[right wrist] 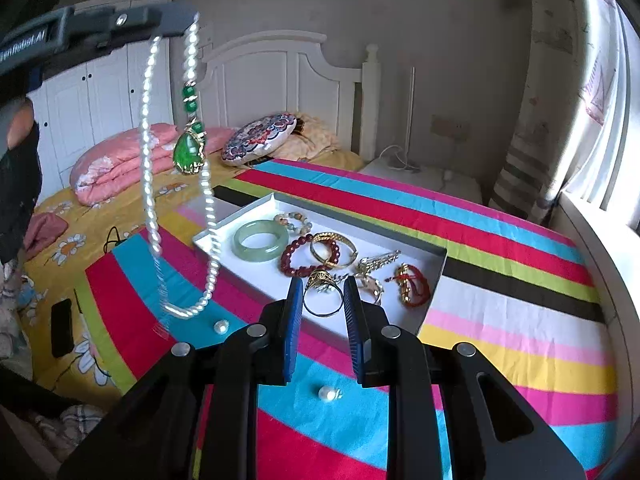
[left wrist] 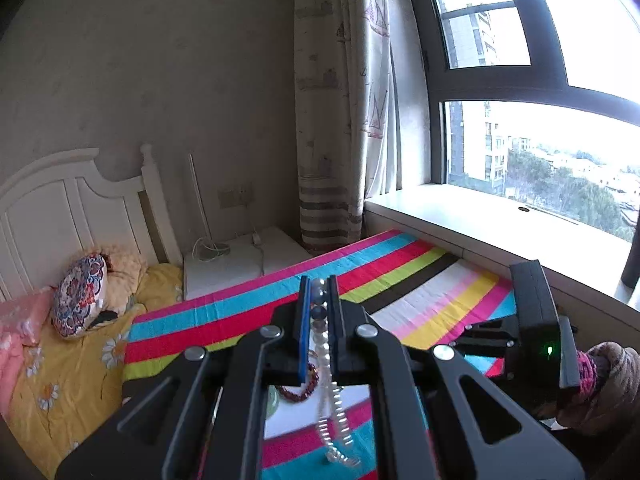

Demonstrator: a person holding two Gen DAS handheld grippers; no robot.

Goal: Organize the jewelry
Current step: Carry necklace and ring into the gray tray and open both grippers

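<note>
My left gripper (left wrist: 319, 292) is shut on a pearl necklace (left wrist: 325, 344) and holds it up high; in the right wrist view the necklace (right wrist: 150, 184) hangs in a long loop with a green pendant (right wrist: 189, 151) above the striped cloth. My right gripper (right wrist: 320, 292) is open and empty, just in front of the white tray (right wrist: 434, 276). The tray holds a jade bangle (right wrist: 262, 240), a dark red bead bracelet (right wrist: 308, 258), gold bangles (right wrist: 334, 250), rings and a red cord piece (right wrist: 412, 284). Two loose pearl earrings lie on the cloth (right wrist: 221, 326) (right wrist: 328, 394).
The striped cloth (right wrist: 500, 320) covers the table beside a bed with pillows (right wrist: 120, 160). A window sill (left wrist: 500, 224) runs along the right. A dark phone (right wrist: 61, 332) lies on the yellow bedding. The right gripper's body (left wrist: 536, 320) shows in the left wrist view.
</note>
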